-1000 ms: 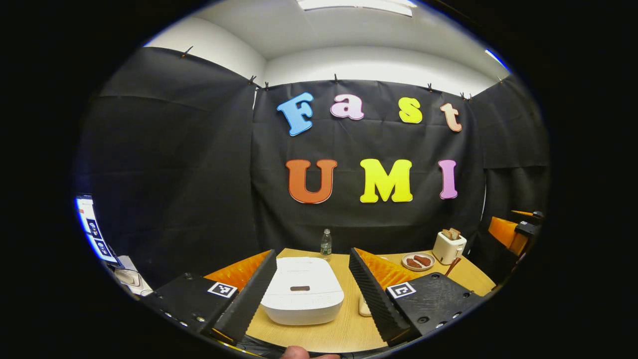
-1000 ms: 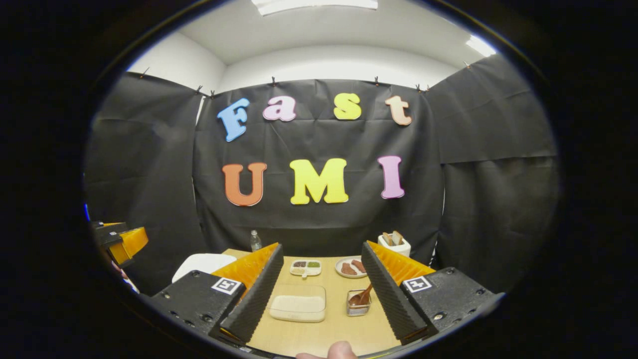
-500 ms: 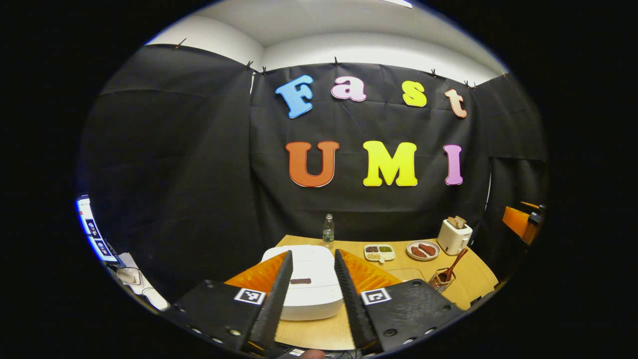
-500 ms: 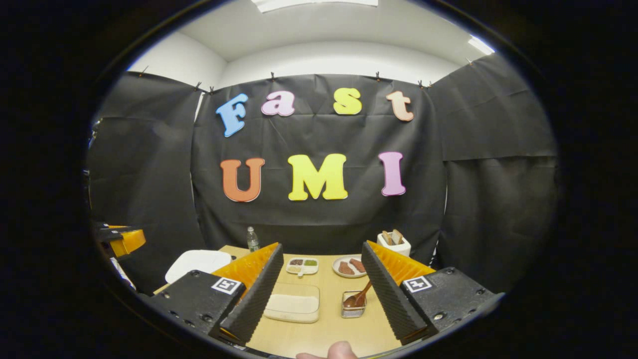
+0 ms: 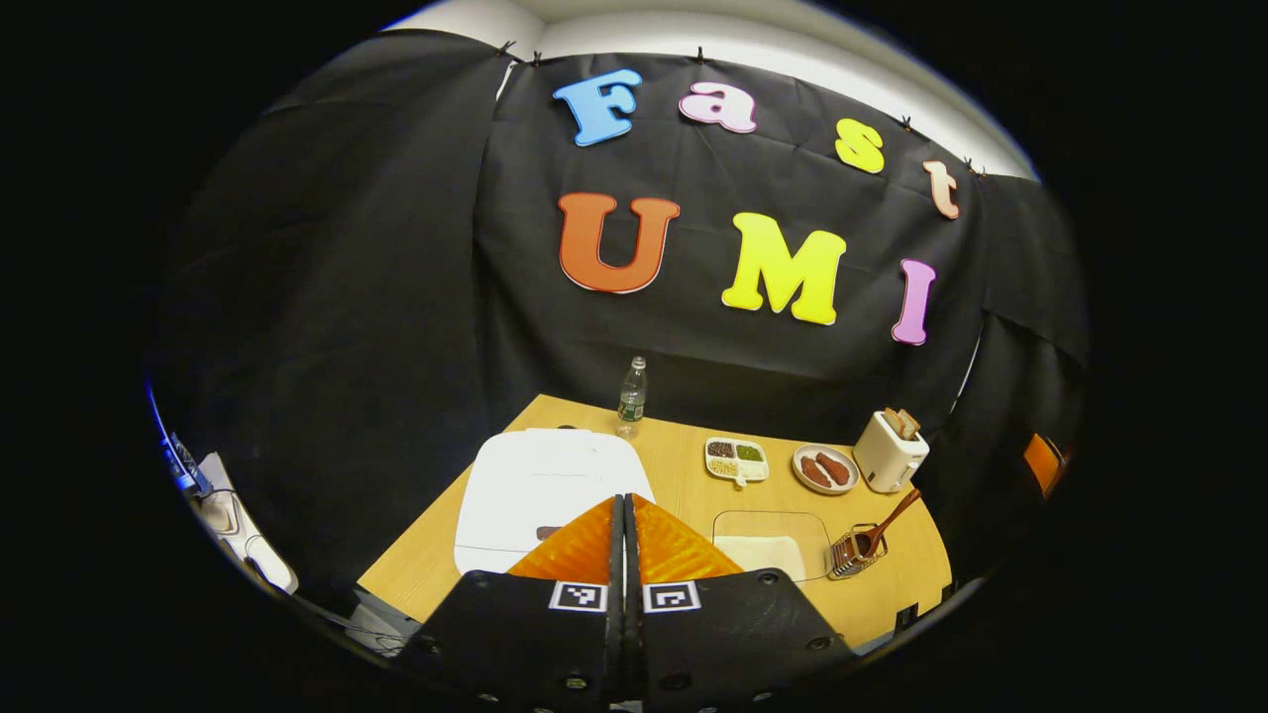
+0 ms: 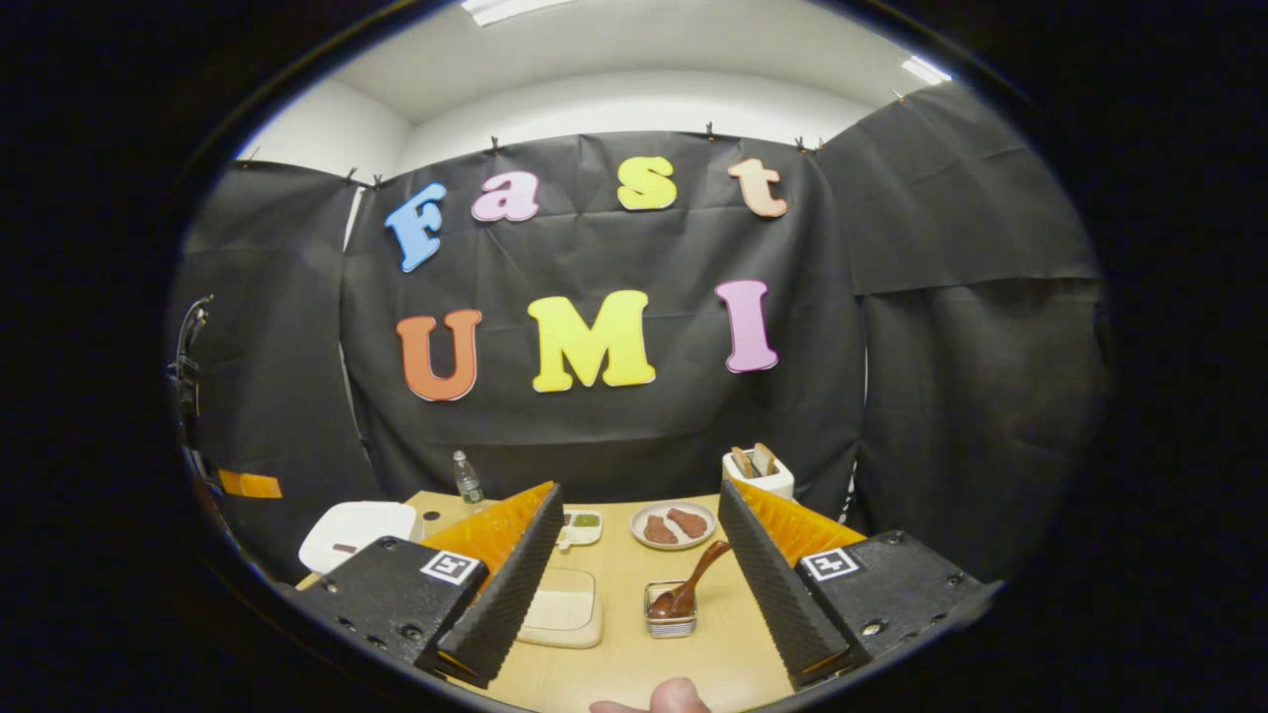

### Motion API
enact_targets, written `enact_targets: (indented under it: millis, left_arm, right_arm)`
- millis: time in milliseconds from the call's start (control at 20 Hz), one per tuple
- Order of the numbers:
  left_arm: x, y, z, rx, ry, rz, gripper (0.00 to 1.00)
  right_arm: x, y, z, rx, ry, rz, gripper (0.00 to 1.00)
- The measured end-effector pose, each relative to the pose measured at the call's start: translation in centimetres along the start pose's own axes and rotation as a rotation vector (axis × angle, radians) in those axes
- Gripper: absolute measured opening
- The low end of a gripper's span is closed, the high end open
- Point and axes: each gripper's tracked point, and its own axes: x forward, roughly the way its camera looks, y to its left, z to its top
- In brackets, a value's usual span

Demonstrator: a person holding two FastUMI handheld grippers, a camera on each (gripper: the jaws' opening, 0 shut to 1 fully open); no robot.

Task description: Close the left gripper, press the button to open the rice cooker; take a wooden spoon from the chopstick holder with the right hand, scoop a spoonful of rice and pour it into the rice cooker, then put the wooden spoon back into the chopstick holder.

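Note:
The white rice cooker sits lid down at the table's left, its dark button partly behind my left gripper, which is shut with nothing in it and hangs above the cooker's front. The cooker also appears at the far left of the right gripper view. A wooden spoon leans in the small wire chopstick holder, between and beyond the fingers of my open right gripper. A clear container of rice lies to the holder's left. The left gripper view has the spoon, holder and rice container.
At the back of the wooden table stand a water bottle, a divided dish of grains, a plate with sausages and a toaster with bread. A thumb tip pokes in at the bottom of the right gripper view.
My left gripper has gone from wide open to shut and has risen, now tilting down over the table. My right gripper has drifted a little, staying open.

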Motion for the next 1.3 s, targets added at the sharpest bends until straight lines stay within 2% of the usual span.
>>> enact_targets:
  millis: [300, 550, 1000, 1300]
  left_arm:
    - [5.4, 3.1, -3.9, -0.043, 0.252, 0.019, 0.0]
    - [8.3, 4.7, -6.7, -0.057, 0.361, 0.019, 0.0]
    - [10.7, 6.4, -9.4, -0.093, 0.409, 0.03, 0.0]
    - [10.5, 6.6, -11.1, -0.187, 0.426, 0.021, 0.0]
  right_arm:
    - [1.2, -3.1, -1.0, 0.011, 0.026, -0.052, 1.0]
    - [1.7, -4.7, -2.4, 0.021, 0.071, -0.08, 0.99]
    - [2.7, -4.4, -4.1, 0.032, 0.133, -0.086, 0.99]
    - [3.1, -3.3, -4.0, 0.039, 0.13, -0.088, 1.0]
